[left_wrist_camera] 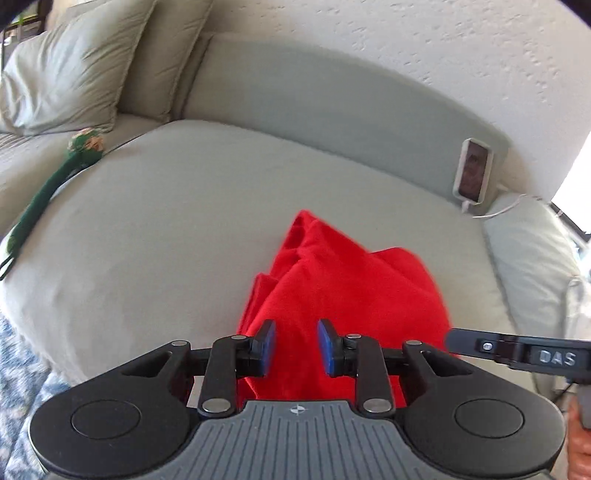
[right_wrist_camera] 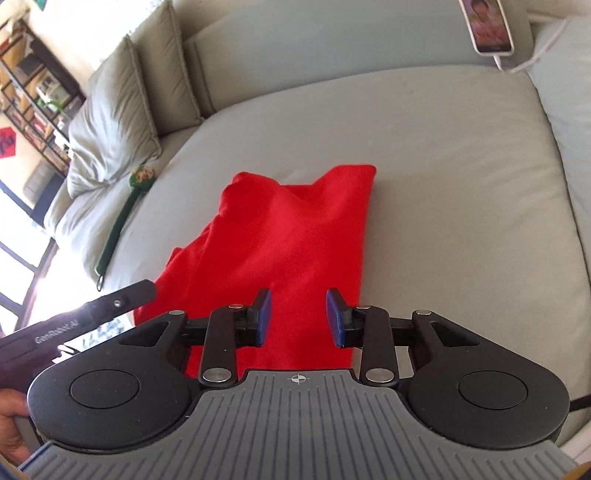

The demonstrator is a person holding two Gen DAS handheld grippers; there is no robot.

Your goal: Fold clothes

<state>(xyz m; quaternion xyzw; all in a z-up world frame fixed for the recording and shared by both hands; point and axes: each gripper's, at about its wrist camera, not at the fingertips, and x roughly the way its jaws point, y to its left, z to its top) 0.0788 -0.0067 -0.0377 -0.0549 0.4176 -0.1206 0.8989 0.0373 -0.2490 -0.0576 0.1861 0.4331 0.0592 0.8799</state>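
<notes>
1. The red garment (right_wrist_camera: 280, 236) lies bunched and partly folded on the pale grey-green sofa seat (right_wrist_camera: 443, 155). Its long axis runs from the seat's near edge, under the grippers, away toward the backrest. The far end rises in two soft peaks; the near end runs down out of sight behind the gripper bodies.
2. The left gripper (left_wrist_camera: 296, 345) hangs over the garment's near end, jaws partly apart. Red cloth shows in the gap, but whether the blue pads (left_wrist_camera: 269, 341) pinch it cannot be told.
3. The right gripper (right_wrist_camera: 298, 318) hangs just beside it, over the same near end, jaws a little wider. Here too the cloth sits behind the gap and no grip can be confirmed.
4. Each gripper's finger shows at the edge of the other's view.
5. A green long-handled toy (right_wrist_camera: 122, 218) lies at the seat's left edge, near the cushions (right_wrist_camera: 110, 122).
6. A phone (right_wrist_camera: 487, 26) leans upright against the backrest, with a white cable (right_wrist_camera: 532, 55) attached.
</notes>
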